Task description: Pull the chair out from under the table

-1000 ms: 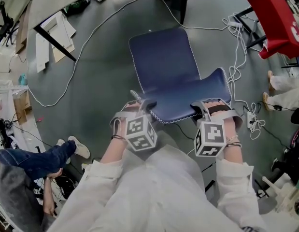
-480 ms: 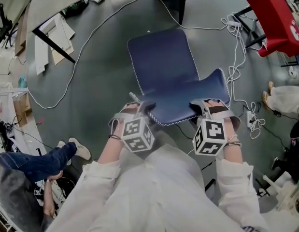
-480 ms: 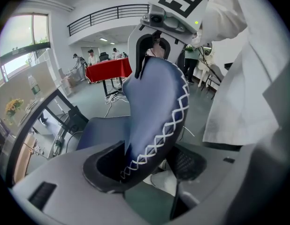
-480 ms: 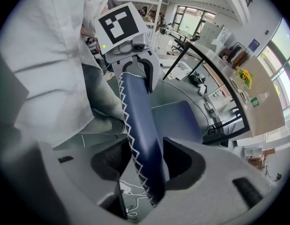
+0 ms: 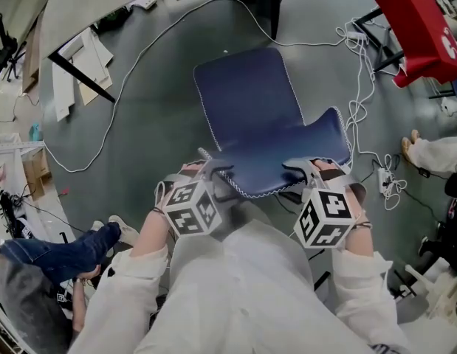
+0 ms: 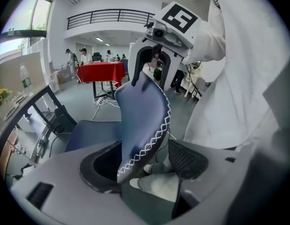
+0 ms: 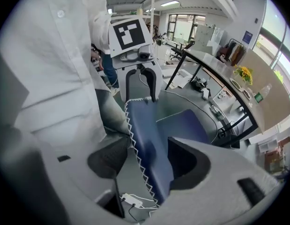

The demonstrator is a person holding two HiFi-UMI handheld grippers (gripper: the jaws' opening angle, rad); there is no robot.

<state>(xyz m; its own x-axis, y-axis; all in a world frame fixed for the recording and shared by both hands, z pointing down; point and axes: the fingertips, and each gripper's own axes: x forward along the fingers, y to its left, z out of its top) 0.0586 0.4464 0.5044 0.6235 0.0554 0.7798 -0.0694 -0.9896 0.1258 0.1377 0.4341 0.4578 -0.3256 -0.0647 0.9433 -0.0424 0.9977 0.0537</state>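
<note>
Beside grey table (image 5: 95, 2) | dark-blue white-stitched padded chair (image 5: 246, 94): pulled clear | left hand-held gripper (image 5: 213, 170), right hand-held gripper (image 5: 309, 169): just opened, backrest (image 5: 283, 161) loose between | remaining: withdraw

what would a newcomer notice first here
A blue chair stands mid-floor in the head view, clear of the table at upper left. At the top edge of its backrest, the left gripper and right gripper straddle it with jaws apart, having just been opening. A red table stands out at upper right, and a white cable loops over the grey floor.
</note>
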